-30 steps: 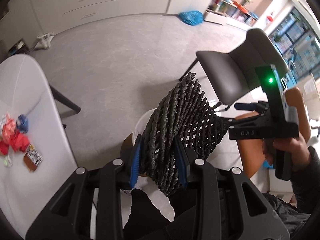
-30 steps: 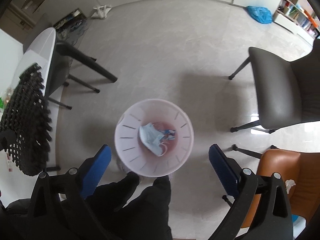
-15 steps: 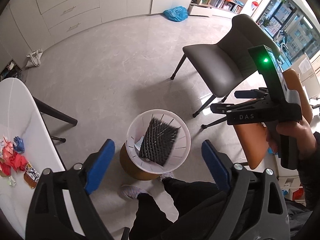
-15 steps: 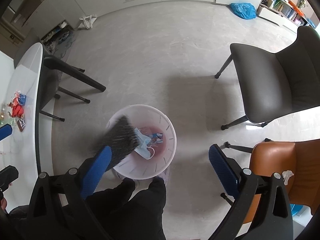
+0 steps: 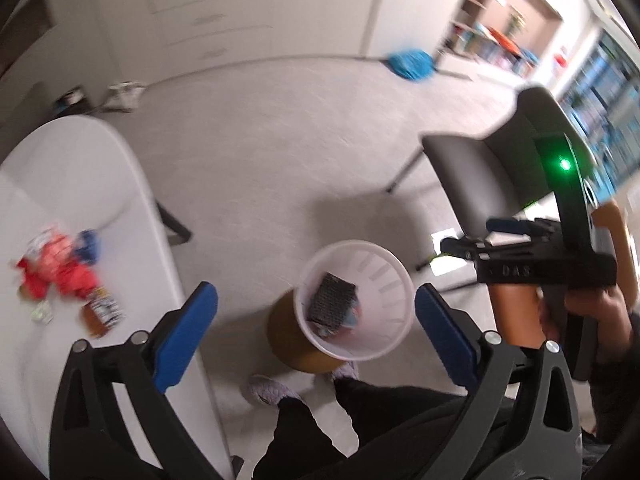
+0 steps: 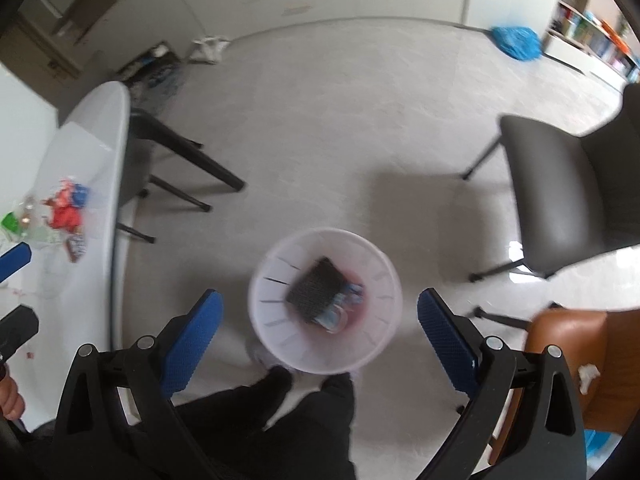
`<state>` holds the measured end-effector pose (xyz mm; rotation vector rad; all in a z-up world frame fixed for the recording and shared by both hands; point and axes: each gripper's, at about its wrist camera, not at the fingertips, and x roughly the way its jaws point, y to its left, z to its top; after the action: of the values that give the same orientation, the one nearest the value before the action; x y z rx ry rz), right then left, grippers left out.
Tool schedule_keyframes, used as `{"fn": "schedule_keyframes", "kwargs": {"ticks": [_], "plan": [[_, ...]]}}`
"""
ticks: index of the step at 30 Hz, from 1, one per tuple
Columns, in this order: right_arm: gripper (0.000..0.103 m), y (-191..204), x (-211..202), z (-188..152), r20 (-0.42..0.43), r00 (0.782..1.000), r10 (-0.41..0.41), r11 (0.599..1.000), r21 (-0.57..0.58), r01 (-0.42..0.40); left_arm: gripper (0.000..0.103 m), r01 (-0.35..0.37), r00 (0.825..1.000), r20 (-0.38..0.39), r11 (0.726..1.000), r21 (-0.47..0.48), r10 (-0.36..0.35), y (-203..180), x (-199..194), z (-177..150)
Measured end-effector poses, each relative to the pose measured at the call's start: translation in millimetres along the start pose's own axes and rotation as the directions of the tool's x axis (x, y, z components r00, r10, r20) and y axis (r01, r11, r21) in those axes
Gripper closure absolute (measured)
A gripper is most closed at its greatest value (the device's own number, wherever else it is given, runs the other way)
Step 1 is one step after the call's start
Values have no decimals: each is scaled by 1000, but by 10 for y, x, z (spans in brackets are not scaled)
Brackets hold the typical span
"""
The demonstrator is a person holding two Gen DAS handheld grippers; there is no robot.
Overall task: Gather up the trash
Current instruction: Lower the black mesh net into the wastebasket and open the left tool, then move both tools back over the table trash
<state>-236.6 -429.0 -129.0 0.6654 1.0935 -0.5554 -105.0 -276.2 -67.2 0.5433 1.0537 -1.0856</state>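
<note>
Leftmost, on the white rounded surface (image 5: 76, 168), lies the trash not yet gathered: a crumpled red-and-white wrapper heap (image 5: 60, 268) with a small blue scrap (image 5: 89, 243) touching its upper edge, and just beside it, nearer the camera, one brown printed snack packet (image 5: 101, 310). From the right wrist view a green scrap (image 6: 10, 222) also shows at the far left of the surface — blur makes a firmer count than these four risky. All of it looks light, thin and crushable, likely slippery film; a pinch across the bunched middle of the heap should hold better than a flat edge, and the flat packet may need lifting by a raised corner. The left tool (image 5: 316, 316) hovers beyond the surface edge with its blue pads spread wide and nothing between them. Further right stands one white slotted plastic bin (image 6: 384, 280) on the floor, holding one black mesh pad (image 6: 316, 290) lying tilted over a few pale blue and coloured bits — the mesh looks springy and light. The right tool (image 6: 320, 326) hangs directly above the bin, likewise fully spread and empty. One grey chair (image 6: 560, 184) and one tan chair (image 6: 568, 340) stand at the right.
</note>
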Motion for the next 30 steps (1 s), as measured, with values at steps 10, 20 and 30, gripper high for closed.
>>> {"fn": "schedule_keyframes", "kwargs": {"ticks": [10, 20, 30], "plan": [[3, 1186, 16, 348, 14, 992, 126, 963, -242, -119, 8, -162, 981, 64, 948, -274, 186, 1037, -471, -382], [3, 1901, 40, 419, -4, 989, 151, 916, -375, -141, 8, -217, 970, -5, 852, -477, 244, 1818, -402, -816], [3, 2321, 109, 508, -25, 985, 169, 895, -416, -164, 8, -233, 970, -68, 809, -540, 234, 2187, 113, -855]]}}
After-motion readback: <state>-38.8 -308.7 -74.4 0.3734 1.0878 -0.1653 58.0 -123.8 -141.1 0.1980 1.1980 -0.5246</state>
